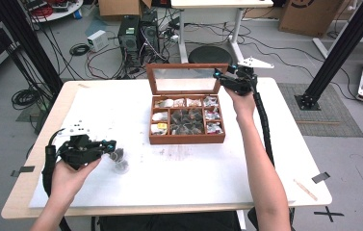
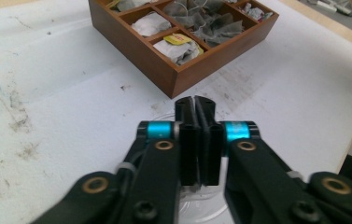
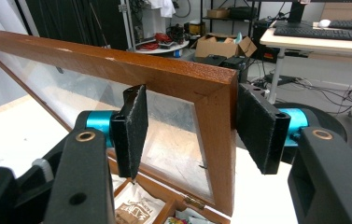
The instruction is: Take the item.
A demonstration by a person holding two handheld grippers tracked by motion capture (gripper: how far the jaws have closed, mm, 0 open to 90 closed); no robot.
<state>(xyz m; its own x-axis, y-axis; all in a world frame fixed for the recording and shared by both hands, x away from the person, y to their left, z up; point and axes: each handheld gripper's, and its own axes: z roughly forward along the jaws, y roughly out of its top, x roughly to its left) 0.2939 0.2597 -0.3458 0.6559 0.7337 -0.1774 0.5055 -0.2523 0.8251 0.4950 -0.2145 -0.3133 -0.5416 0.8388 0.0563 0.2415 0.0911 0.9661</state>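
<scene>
A wooden tea box (image 1: 187,139) stands mid-table, its compartments full of tea bags (image 1: 187,121). Its glass lid (image 1: 186,67) is raised nearly upright. My right gripper (image 1: 223,78) is at the lid's top right corner. In the right gripper view it (image 3: 197,135) is open, and the lid's frame (image 3: 117,60) stands between the pads. At the near left, my left gripper (image 1: 110,144) is shut just above a small clear glass (image 1: 121,166), with a dark tea bag (image 1: 117,155) hanging at its tips. In the left gripper view the jaws (image 2: 196,105) are pressed together over the glass (image 2: 201,207), with the box (image 2: 136,51) beyond.
A stained white sheet (image 1: 193,168) covers the table. On the floor behind are computer towers (image 1: 138,36), tangled cables, a black stool (image 1: 210,54) and a white desk (image 1: 217,5). Black frame posts (image 1: 343,45) stand at both sides.
</scene>
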